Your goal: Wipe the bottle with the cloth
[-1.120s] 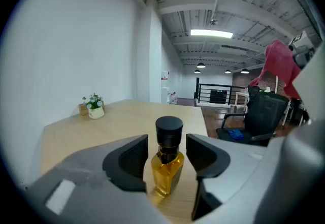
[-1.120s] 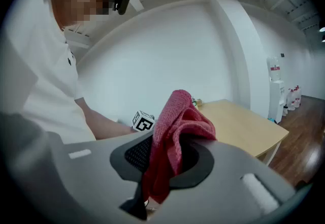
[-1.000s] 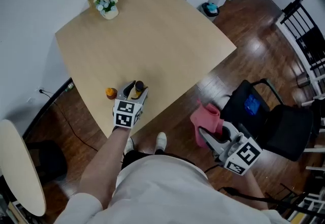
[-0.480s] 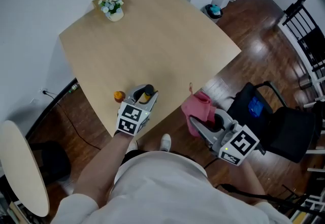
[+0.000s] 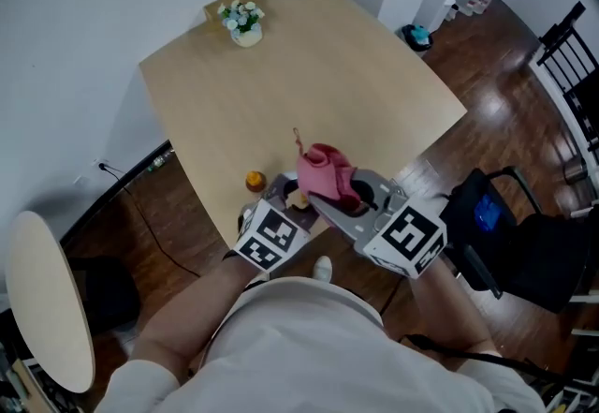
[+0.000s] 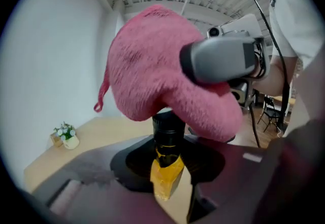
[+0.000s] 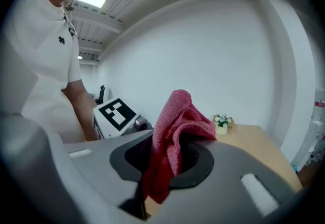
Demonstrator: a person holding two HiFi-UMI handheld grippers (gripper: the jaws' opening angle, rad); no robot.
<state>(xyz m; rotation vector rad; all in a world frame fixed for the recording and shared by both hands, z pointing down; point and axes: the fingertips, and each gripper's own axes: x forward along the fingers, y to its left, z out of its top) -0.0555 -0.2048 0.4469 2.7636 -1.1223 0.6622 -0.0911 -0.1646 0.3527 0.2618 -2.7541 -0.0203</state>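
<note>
A small dark bottle [image 6: 167, 131] with a black top and a yellow label stands upright between the jaws of my left gripper [image 6: 163, 177], which is shut on it. In the head view the bottle [image 5: 298, 199] and the left gripper [image 5: 286, 199] are at the near edge of the wooden table [image 5: 309, 74]. A pink cloth [image 5: 325, 172] is bunched in my right gripper [image 5: 329, 198], which is shut on it. The cloth [image 6: 157, 75] lies over the bottle's top. The right gripper view shows the cloth [image 7: 175, 131] hanging between that gripper's [image 7: 162, 172] jaws.
A small round orange object [image 5: 255, 181] lies on the table just left of the bottle. A pot of flowers [image 5: 245, 24] sits at the far corner. A black chair [image 5: 510, 228] stands to the right on the wood floor, and a round side table [image 5: 47, 308] is at the left.
My left gripper's jaws closed on the bottle. The right gripper carried the pink cloth from low beside the table up and left, onto the top of the bottle.
</note>
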